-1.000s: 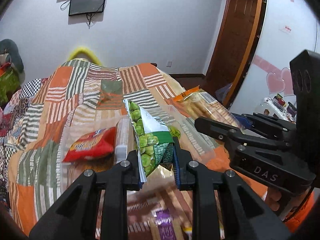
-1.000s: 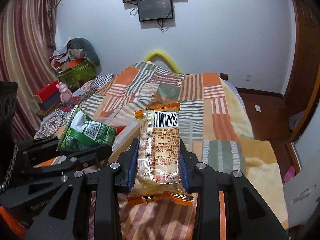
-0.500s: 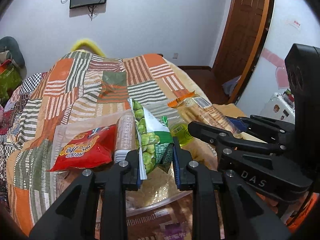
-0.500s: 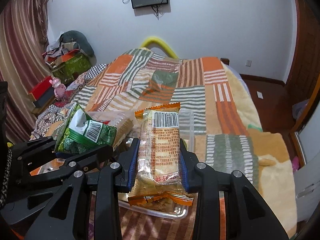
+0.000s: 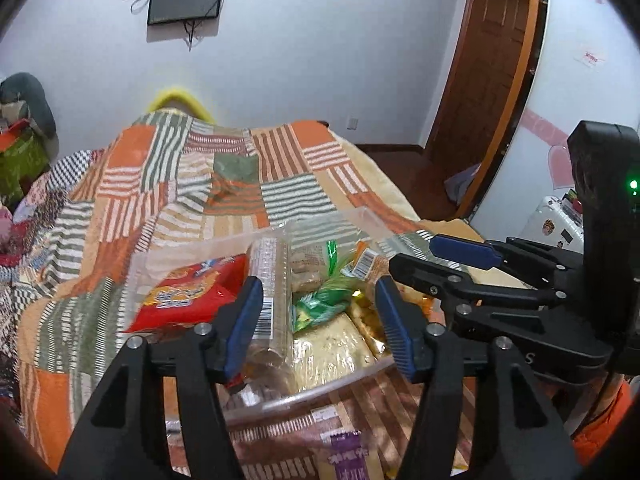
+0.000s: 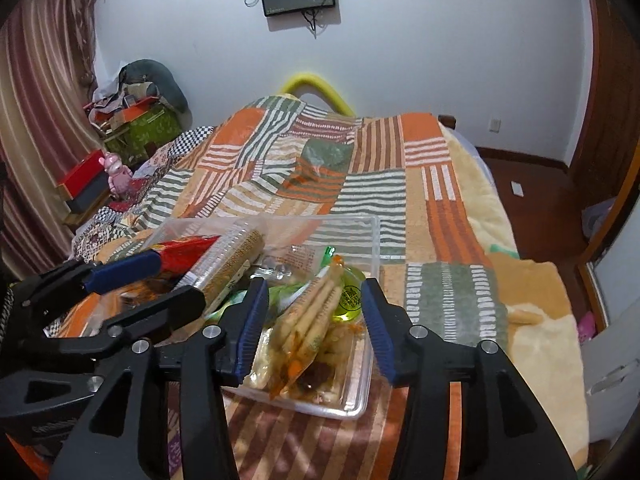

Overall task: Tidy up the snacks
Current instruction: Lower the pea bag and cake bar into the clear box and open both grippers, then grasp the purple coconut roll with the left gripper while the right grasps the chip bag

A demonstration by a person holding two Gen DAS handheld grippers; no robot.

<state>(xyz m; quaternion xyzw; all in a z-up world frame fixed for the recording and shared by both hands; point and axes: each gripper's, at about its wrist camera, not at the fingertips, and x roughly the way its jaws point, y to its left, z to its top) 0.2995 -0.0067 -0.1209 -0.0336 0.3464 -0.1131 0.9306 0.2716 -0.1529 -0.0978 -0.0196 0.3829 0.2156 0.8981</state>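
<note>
A clear plastic tub (image 5: pixel 362 216) (image 6: pixel 374 248) sits on the patchwork bed and holds several snacks. A red chip bag (image 5: pixel 188 296) lies at its left, a clear cracker sleeve (image 5: pixel 272 276) beside it. The green pea bag (image 5: pixel 324 304) lies in the middle and the orange-sealed biscuit pack (image 6: pixel 308 320) at the right. My left gripper (image 5: pixel 320 320) is open and empty just above the tub. My right gripper (image 6: pixel 312 320) is open and empty over the biscuit pack, beside the left one (image 6: pixel 132 280).
A purple-labelled packet (image 5: pixel 348 452) lies on the bed in front of the tub. The patchwork blanket (image 6: pixel 360 184) stretches beyond. Boxes and clutter (image 6: pixel 132 128) stand at the left wall. A wooden door (image 5: pixel 480 80) and floor are to the right.
Both grippers opened. The green pea bag dropped from the left gripper and the biscuit pack from the right gripper into the tub. Both grippers moved closer over the tub.
</note>
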